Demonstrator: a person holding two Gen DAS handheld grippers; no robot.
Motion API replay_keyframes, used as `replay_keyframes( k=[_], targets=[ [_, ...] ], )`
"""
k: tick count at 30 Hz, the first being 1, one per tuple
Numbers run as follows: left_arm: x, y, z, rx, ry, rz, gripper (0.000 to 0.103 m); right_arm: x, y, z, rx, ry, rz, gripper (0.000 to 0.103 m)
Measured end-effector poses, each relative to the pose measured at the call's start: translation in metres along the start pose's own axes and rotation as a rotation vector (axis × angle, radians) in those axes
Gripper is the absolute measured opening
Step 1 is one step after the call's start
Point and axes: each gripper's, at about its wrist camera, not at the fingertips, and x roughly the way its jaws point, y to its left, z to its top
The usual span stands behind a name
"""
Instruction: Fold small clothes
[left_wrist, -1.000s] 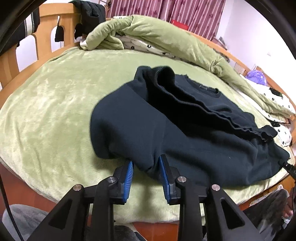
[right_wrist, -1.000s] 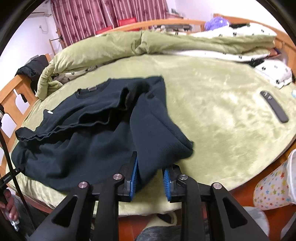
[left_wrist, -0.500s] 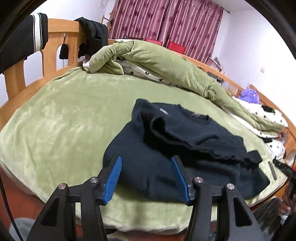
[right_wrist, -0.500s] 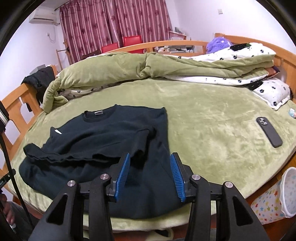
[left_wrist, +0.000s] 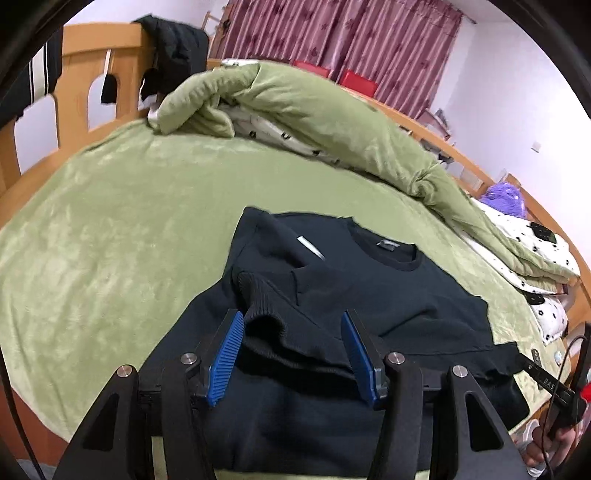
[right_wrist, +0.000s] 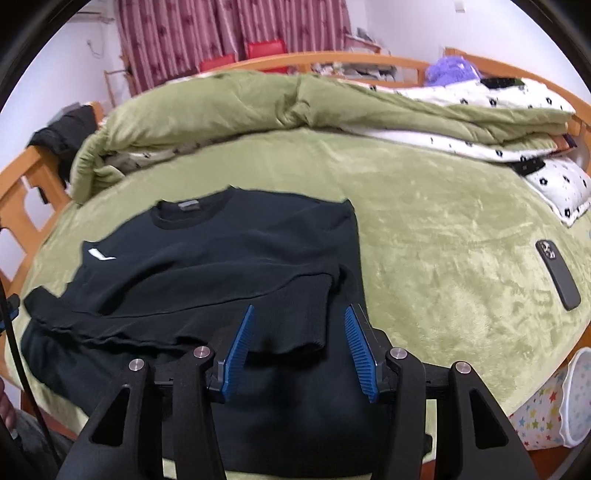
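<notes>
A dark navy sweater lies on the green bed cover, collar at the far side, with its sleeves folded across the body. It also shows in the right wrist view. My left gripper is open and empty, its blue pads either side of a ribbed sleeve cuff on the sweater's left. My right gripper is open and empty over the other ribbed cuff on the sweater's right. Neither gripper holds cloth.
A rolled green quilt lies along the far side of the bed. A black phone lies on the cover to the right. A wooden bed frame stands left, with dark clothes hung on it. A star-patterned bin stands beside the bed.
Both grippers let go of the sweater's sides and opened. They then moved forward over the sweater to the folded sleeve cuffs. The sweater now lies flatter.
</notes>
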Motion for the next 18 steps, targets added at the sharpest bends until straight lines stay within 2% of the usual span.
replay_keyframes(
  k=[1, 4, 6, 7, 8, 9, 15, 18],
  targets=[
    [0.005, 0.002, 0.0, -0.008, 0.007, 0.01, 0.05, 0.007, -0.004, 0.001, 0.018, 0.018, 0.016, 0.05],
    [0.022, 0.008, 0.002, -0.044, 0.045, 0.044, 0.042, 0.024, -0.009, 0.001, 0.069, 0.07, 0.075, 0.037],
    [0.033, 0.012, 0.003, -0.072, 0.084, 0.051, 0.028, 0.035, -0.007, 0.002, 0.077, 0.105, 0.082, 0.031],
    [0.036, 0.013, 0.004, -0.08, 0.096, 0.051, 0.024, 0.038, -0.005, 0.002, 0.072, 0.112, 0.07, 0.028],
    [0.038, 0.014, 0.004, -0.085, 0.103, 0.051, 0.014, 0.041, -0.002, 0.002, 0.065, 0.114, 0.059, 0.023],
    [0.039, 0.013, 0.004, -0.083, 0.1, 0.049, 0.007, 0.041, -0.001, 0.002, 0.06, 0.108, 0.053, 0.01],
    [0.019, 0.003, 0.021, -0.071, 0.013, -0.024, 0.006, 0.012, -0.002, 0.024, 0.107, 0.002, 0.171, 0.01],
    [0.013, 0.002, 0.038, -0.092, -0.026, -0.048, 0.006, 0.01, 0.0, 0.045, 0.141, -0.003, 0.237, 0.01]
  ],
)
